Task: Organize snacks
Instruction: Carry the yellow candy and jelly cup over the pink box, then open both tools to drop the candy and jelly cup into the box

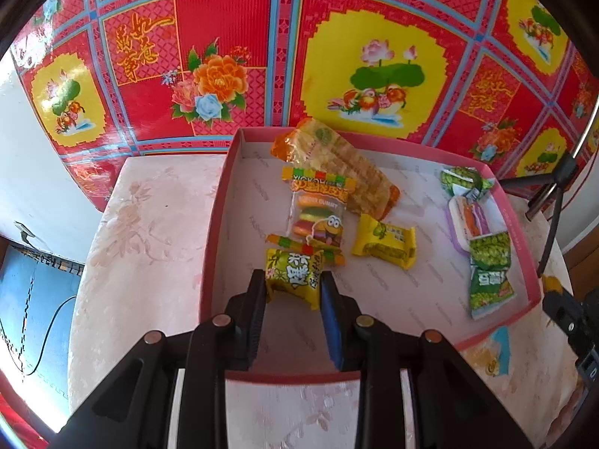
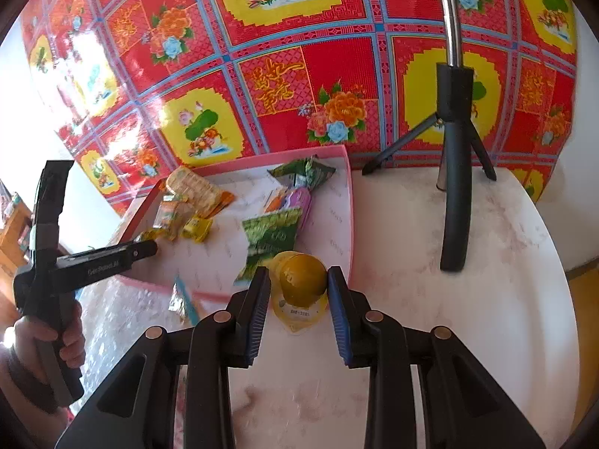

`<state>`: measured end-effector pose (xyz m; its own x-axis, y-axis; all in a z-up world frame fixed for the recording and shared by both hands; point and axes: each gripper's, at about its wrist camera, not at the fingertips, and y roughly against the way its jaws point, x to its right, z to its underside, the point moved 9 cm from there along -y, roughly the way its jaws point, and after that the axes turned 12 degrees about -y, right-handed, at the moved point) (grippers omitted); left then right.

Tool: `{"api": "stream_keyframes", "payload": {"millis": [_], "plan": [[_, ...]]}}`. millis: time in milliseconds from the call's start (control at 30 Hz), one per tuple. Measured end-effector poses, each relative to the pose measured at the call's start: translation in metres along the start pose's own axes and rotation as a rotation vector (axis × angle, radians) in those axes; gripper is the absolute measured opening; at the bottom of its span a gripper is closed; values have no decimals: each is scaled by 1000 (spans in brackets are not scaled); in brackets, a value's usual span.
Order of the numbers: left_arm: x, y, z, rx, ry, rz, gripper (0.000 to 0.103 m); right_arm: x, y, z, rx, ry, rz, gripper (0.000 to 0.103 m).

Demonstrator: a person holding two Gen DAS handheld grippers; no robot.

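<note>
In the left wrist view my left gripper (image 1: 292, 280) is shut on a small yellow snack packet (image 1: 294, 275) with green print, held over the near-left part of the pink box (image 1: 213, 224). The box holds a long wafer pack (image 1: 337, 164), a burger gummy bag (image 1: 318, 213), another yellow packet (image 1: 383, 243), green pea packets (image 1: 488, 273) and a purple-white pack (image 1: 470, 220). The right wrist view shows my right gripper (image 2: 298, 276) shut on a yellow jelly cup (image 2: 303, 271), just off the near right corner of the box (image 2: 350, 205).
A black tripod (image 2: 455, 149) stands on the white round table (image 2: 468, 299) right of the box. A small blue-and-yellow packet (image 2: 183, 299) lies on the table by the box's near edge. A red patterned wall (image 1: 224, 37) rises behind. A hand (image 2: 48, 336) grips the left tool.
</note>
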<state>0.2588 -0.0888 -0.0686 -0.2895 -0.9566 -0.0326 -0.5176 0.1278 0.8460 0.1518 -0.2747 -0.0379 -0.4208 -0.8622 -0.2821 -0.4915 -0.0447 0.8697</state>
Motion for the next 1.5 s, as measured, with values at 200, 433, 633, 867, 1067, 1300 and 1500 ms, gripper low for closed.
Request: {"api": "stream_keyframes", "payload": {"millis": [200,433,633,867,1067,1300,1500], "plan": [[-3,-12,-3,-9,5,-3,29,1,-16,-19,3,1,15,32],[-4,-24,-13,-2,-6,-21,30,2,-40,-32,-20,-8,29,32],[1,-33,-24,5,-22,-32,31,1,-59,-43,-22,3,42,32],[3,-31,-23,13,-36,-41,31,-1,-74,-50,-11,26,56,32],[2,-33,-24,13,-36,-44,31,0,-80,-57,0,17,49,33],[5,-33,-24,8,-34,-42,38,1,-77,-57,-2,2,28,37],[6,-24,-22,-4,-19,-24,42,-2,-59,-59,32,11,40,49]]}}
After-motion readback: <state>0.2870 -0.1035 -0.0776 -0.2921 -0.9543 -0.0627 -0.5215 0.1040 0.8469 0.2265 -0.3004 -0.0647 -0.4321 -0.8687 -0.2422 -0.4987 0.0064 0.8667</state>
